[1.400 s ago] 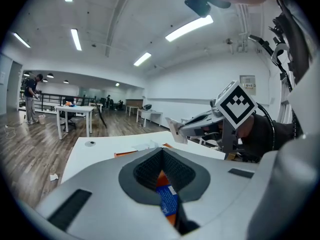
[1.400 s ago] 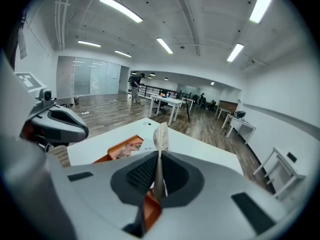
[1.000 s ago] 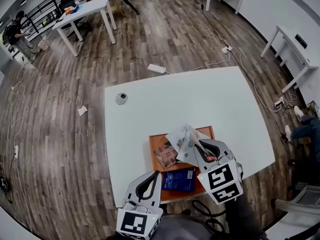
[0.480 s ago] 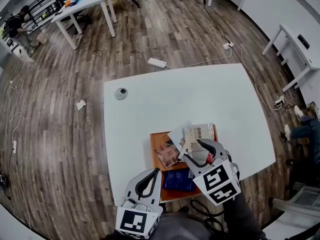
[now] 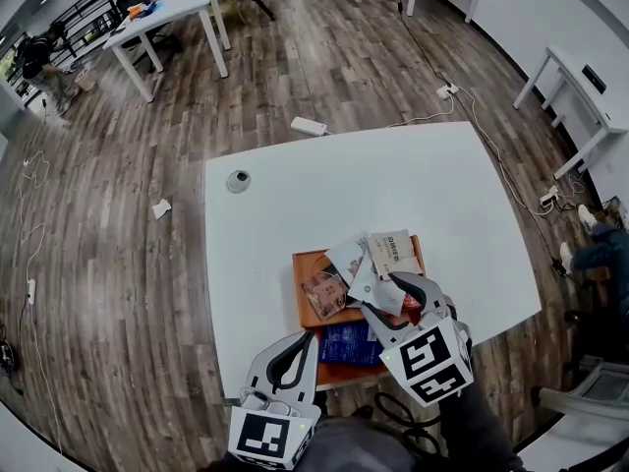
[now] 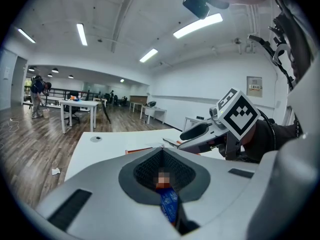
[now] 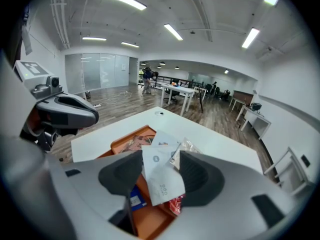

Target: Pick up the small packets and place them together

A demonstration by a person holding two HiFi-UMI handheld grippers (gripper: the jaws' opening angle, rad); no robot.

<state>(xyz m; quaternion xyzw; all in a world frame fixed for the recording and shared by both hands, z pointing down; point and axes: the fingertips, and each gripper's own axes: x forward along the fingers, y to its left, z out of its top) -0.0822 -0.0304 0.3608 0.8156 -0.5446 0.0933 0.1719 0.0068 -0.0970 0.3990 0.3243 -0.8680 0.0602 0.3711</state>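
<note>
My left gripper (image 5: pixel 307 340) hangs at the near left corner of the orange tray (image 5: pixel 307 262), jaws closed together with nothing between them. Just inside the tray's left edge lies a clear pinkish packet (image 5: pixel 324 293), crinkly and probably slick. Nearer me is the blue packet (image 5: pixel 346 344), lying flat. At the tray's middle and far edge the white packets (image 5: pixel 393 252) overlap in a loose heap. I judge them light, floppy and easily creased, so I'd pinch an edge or corner.

My right gripper (image 7: pixel 160 170) is over the tray's right half. Its jaws have just been opening and now stand apart, one white sachet (image 7: pixel 161 181) loose between them, unpinched. A red packet (image 7: pixel 176 204) peeks from under it. The overlapping is my main obstacle. Off the tray's far left corner, a round cap (image 5: pixel 238 181) sits harmlessly on the white table (image 5: pixel 285 214).
</note>
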